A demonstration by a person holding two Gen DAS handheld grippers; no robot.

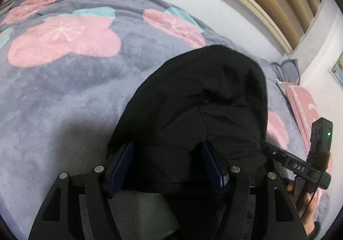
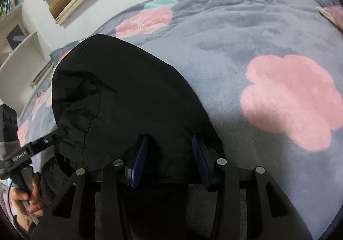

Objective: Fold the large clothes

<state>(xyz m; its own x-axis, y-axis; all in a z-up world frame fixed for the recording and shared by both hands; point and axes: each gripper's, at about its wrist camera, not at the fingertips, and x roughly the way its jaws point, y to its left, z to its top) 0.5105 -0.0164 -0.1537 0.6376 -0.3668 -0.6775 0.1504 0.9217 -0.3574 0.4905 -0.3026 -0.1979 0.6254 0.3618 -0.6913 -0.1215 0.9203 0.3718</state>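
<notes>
Fingers [image 1: 124, 167] of both grippers are standing spread, black padded fabric garment [image 1: 203, 100] lying loosely between them on the grey flowered blanket [image 1: 64, 90]; regrip its near edge evenly before folding.

Both tongs [image 1: 166, 163] [image 2: 170, 154] parted, angled downward

One black garment [image 1: 199, 98], folded into a rounded bundle, lies on the bed. One grey plush blanket [image 1: 64, 94] lies under the garment. Pink flower patches on the blanket: four counted in the left wrist view, four in the right wrist view; total across both cannot be settled. One pink pillow [image 1: 300, 98] lies beyond the garment at the bed's edge. Two grippers: left gripper [image 1: 166, 160] and right gripper [image 2: 170, 154], each at the garment's near edge. Two hands visible, one per gripper. One white shelf unit [image 2: 19, 47] stands beyond the garment.
</notes>
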